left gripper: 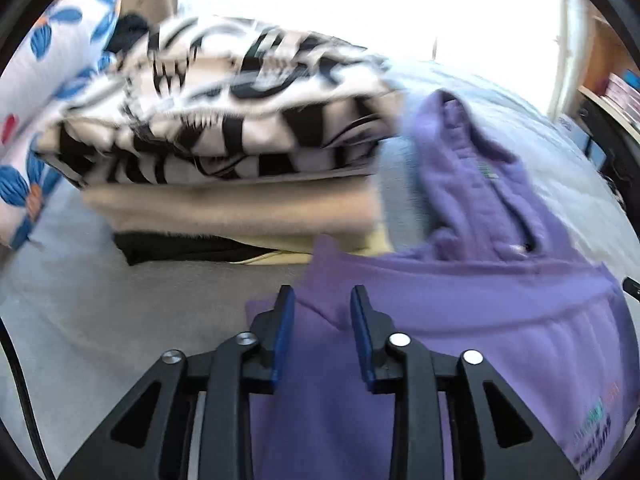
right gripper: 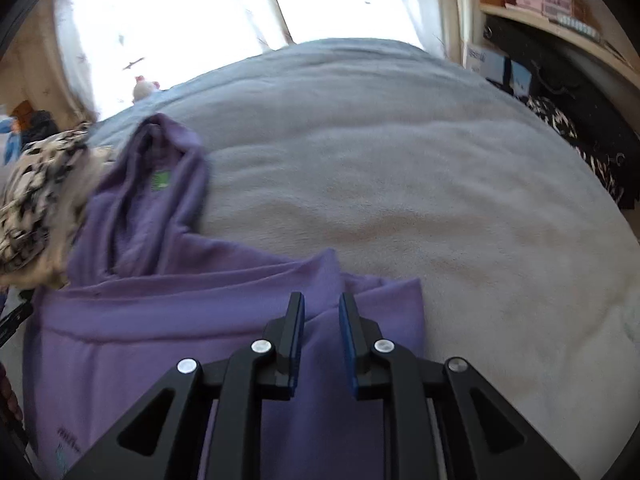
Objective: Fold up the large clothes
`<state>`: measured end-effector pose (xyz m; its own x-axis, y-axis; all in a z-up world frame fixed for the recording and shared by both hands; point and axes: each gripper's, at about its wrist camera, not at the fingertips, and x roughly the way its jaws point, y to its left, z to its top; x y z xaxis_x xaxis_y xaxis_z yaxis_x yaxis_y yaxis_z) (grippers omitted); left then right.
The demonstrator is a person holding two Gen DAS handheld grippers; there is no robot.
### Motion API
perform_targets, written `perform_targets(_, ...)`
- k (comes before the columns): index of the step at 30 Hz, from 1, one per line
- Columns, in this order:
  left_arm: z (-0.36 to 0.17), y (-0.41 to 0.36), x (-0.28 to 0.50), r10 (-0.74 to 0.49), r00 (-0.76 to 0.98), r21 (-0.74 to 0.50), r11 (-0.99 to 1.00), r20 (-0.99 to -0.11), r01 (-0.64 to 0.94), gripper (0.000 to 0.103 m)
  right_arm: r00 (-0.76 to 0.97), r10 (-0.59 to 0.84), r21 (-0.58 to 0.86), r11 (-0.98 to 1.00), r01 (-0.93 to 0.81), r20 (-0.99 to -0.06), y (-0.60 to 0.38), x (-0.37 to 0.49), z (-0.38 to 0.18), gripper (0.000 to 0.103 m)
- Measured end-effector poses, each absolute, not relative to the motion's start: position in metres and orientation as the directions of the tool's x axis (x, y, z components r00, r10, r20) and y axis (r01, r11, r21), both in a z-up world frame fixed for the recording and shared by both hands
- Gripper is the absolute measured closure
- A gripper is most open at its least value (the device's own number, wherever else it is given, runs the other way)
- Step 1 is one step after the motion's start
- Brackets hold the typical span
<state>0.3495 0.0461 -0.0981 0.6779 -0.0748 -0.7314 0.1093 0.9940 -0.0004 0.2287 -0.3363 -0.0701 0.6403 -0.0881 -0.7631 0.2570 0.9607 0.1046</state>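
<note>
Your left gripper (left gripper: 322, 300) hangs over the near left corner of the purple hoodie (left gripper: 460, 300), jaws narrow with a gap; a ridge of purple fabric lies under that gap, and you cannot tell whether the pads touch it. Your right gripper (right gripper: 321, 306) stands the same way over the hoodie's (right gripper: 160, 300) right corner, jaws narrow, fabric below them. The hoodie lies on the grey bed cover (right gripper: 400, 160), hood ahead of the jaws. Ahead and left of your left jaws sits a stack of folded clothes (left gripper: 224, 128).
</note>
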Motion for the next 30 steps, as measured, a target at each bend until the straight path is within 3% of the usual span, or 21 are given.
perform_targets(2, -0.087, 0.038, 0.317, -0.092, 0.686, -0.009, 0.992, -0.722, 0.123, 0.059, 0.648, -0.027, 0.121, 0.976, 0.183, -0.761, -0.306, 0.209, -0.065, 0.084)
perform_targets(5, -0.089, 0.011, 0.281, -0.149, 0.642, -0.052, 0.985, -0.752, 0.167, 0.058, 0.639, 0.066, 0.148, 0.986, 0.076, -0.766, -0.261, 0.186, -0.067, 0.071)
perform_targets(11, -0.121, -0.012, 0.231, -0.183, 0.589, -0.101, 0.980, -0.787, 0.170, 0.058, 0.622, 0.188, 0.190, 0.980, -0.065, -0.760, -0.196, 0.158, -0.086, 0.070)
perform_targets(15, -0.146, 0.011, 0.212, -0.162, 0.575, -0.144, 0.987, -0.802, 0.077, 0.058, 0.616, 0.114, 0.134, 0.991, -0.014, -0.780, -0.205, 0.148, -0.104, 0.070)
perform_targets(19, -0.149, 0.039, 0.200, 0.004, 0.617, 0.012, 1.000, -0.787, 0.009, 0.058, 0.618, 0.020, 0.106, 0.989, 0.103, -0.786, -0.257, 0.125, -0.105, 0.074)
perform_targets(23, -0.148, 0.064, 0.193, 0.014, 0.620, 0.020, 1.000, -0.785, 0.003, 0.064, 0.585, -0.119, 0.049, 0.963, 0.264, -0.802, -0.317, 0.100, -0.110, 0.074)
perform_targets(25, -0.146, 0.073, 0.191, 0.089, 0.623, 0.080, 0.996, -0.777, -0.043, 0.064, 0.589, -0.098, 0.105, 0.948, 0.299, -0.802, -0.343, 0.085, -0.111, 0.089)
perform_targets(26, -0.143, 0.083, 0.191, 0.053, 0.616, 0.036, 0.999, -0.786, -0.040, 0.064, 0.586, -0.101, 0.117, 0.940, 0.322, -0.804, -0.353, 0.079, -0.109, 0.092)
perform_targets(30, -0.144, 0.090, 0.192, 0.040, 0.608, 0.013, 0.999, -0.793, -0.049, 0.064, 0.575, -0.099, 0.125, 0.933, 0.337, -0.812, -0.357, 0.074, -0.110, 0.092)
